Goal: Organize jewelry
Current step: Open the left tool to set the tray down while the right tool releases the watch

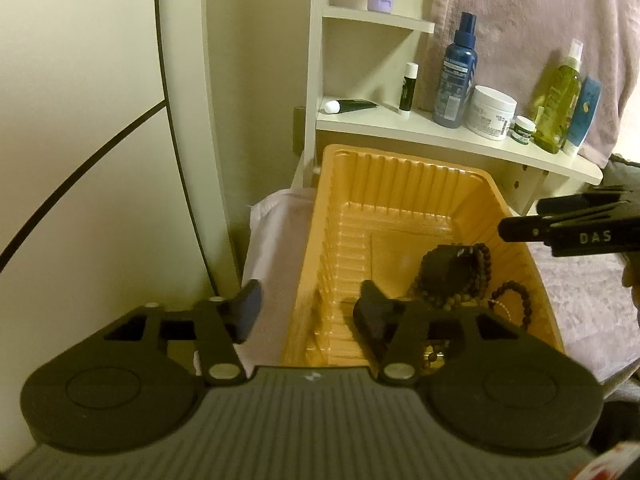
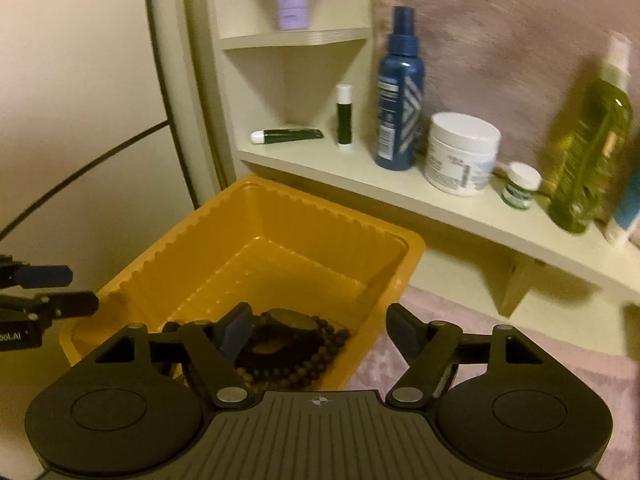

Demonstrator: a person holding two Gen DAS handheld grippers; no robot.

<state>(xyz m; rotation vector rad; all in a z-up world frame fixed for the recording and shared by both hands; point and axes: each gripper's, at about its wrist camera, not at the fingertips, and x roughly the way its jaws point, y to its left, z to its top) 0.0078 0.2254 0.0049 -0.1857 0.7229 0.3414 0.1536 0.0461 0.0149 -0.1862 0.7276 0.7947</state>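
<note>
Both tongs gape over tray (image 2: pixel 412 248); shelf (image 2: pixel 400 196) bottles beyond.

White shelf (image 2: pixel 360 172), blue spray bottle (image 2: pixel 398 92), white jar (image 2: pixel 460 152), green bottle (image 2: pixel 588 152)

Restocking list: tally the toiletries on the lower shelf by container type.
Bottles: 2, blue spray bottle, green bottle
Jars: 2, big white jar, small jar
Tubes: 2, lying tube, blue tube
Sticks: 1, lip balm
Total: 7
</note>
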